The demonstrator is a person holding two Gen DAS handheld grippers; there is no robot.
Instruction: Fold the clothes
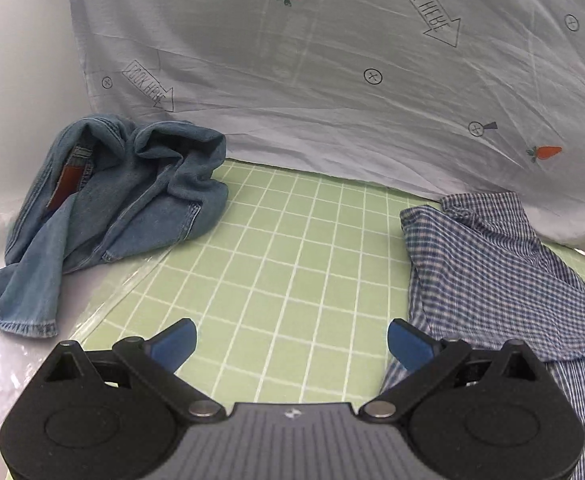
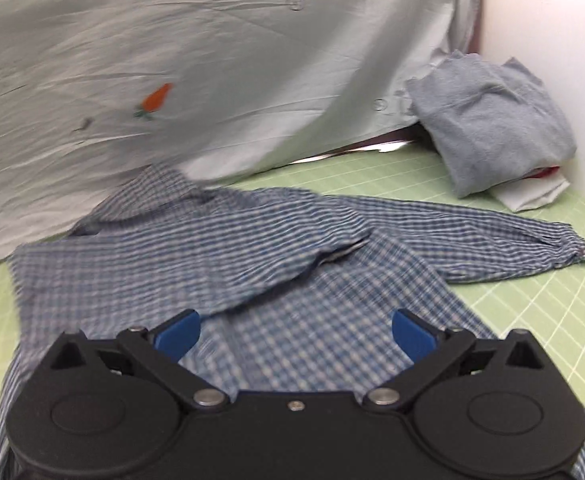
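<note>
Shirt, blue-and-white checked cotton (image 2: pixel 276 240): lies part-spread on green gridded mat (image 1: pixel 276 248), near-right, sleeve out to right. Soft, light, floppy, prob. slides easily; I'd pinch at cuff or hem. My left gripper (image 1: pixel 292 342) & right gripper (image 2: pixel 296 332): both jaws apart, nothing held.

Left claw (image 1: pixel 292 342) jaws spread wide, nothing between them, right claw (image 2: pixel 295 334) likewise agape, both angled downward

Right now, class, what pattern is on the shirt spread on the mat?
The shirt has a blue and white check; the right wrist view shows it best.
</note>
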